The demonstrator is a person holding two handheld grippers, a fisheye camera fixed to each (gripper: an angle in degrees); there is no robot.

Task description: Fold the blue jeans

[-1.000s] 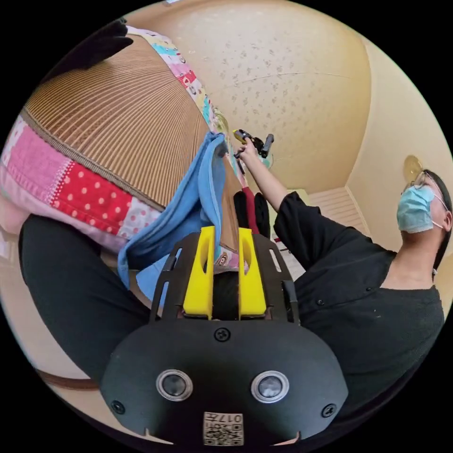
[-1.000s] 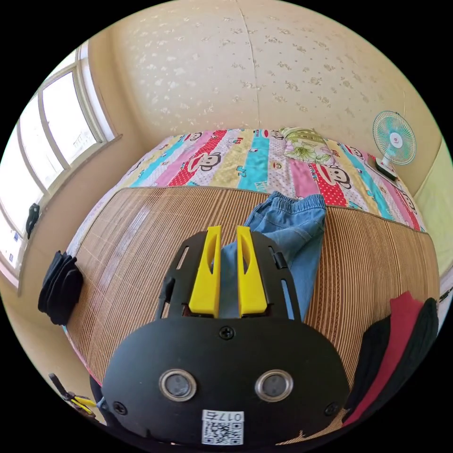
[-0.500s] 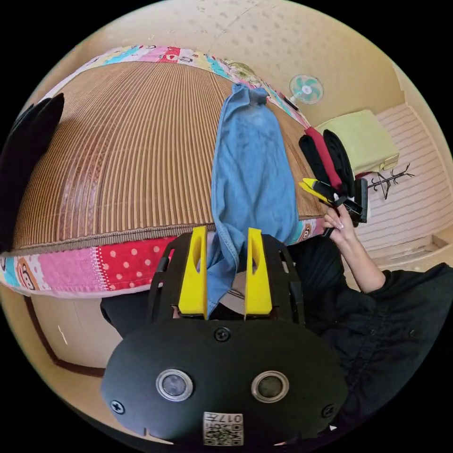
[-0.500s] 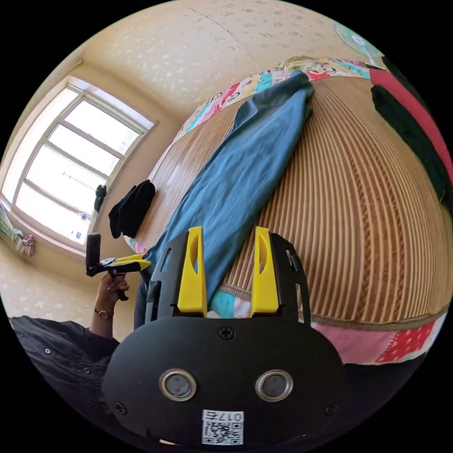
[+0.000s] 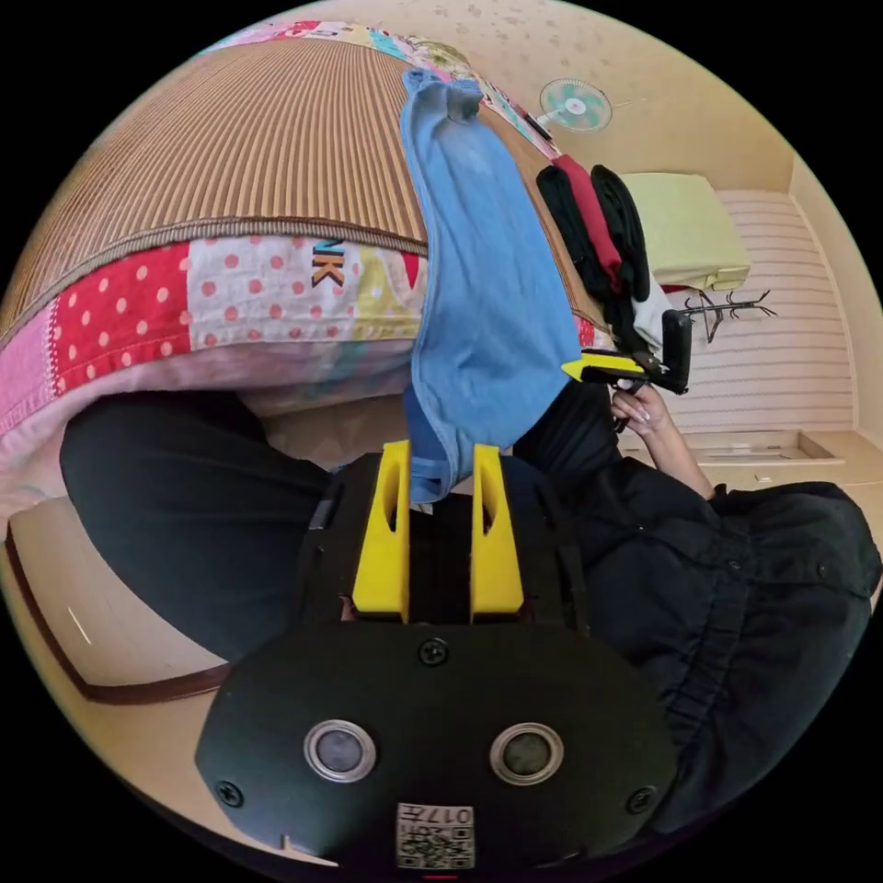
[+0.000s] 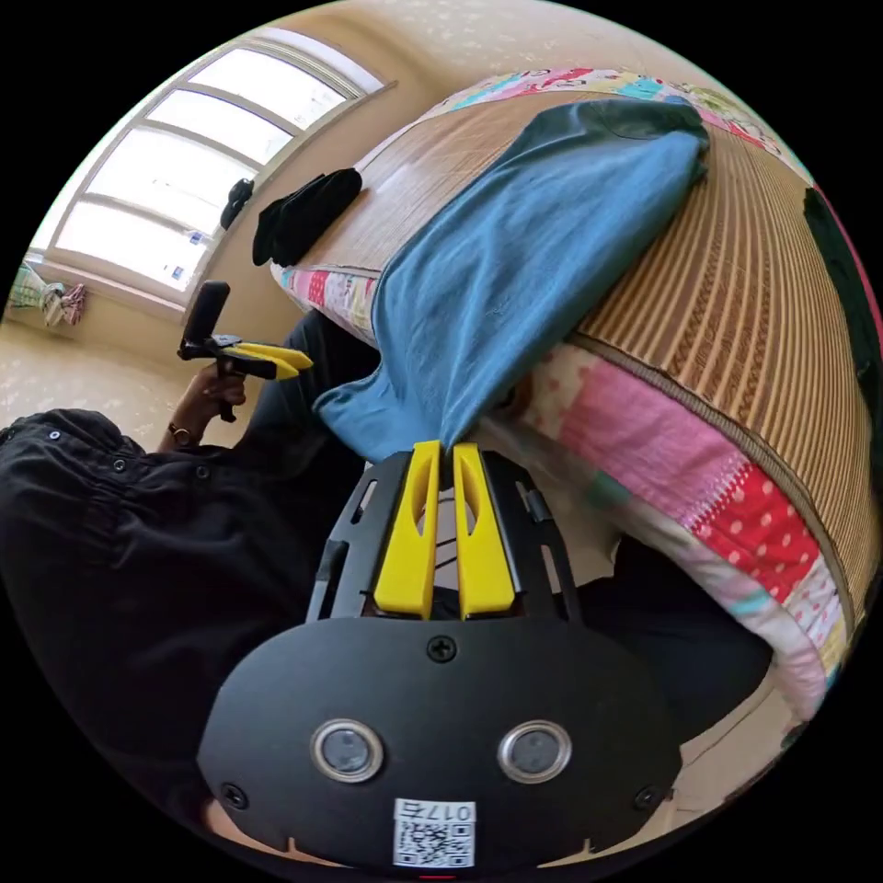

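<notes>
The blue jeans [image 6: 543, 248] lie lengthwise on the woven bed mat [image 6: 745, 276], hems hanging over the bed edge; the right gripper [image 6: 440, 452] pinches one hem corner between nearly closed jaws; the left gripper [image 5: 440, 452], jaws narrow, clamps the other hem. Judged risk: either thin bite slipping free, since little cloth sits between the jaws.

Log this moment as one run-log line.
left gripper: shut on jeans hem | right gripper: shut on hem | jeans: draped over mat edge | fold: not started
</notes>
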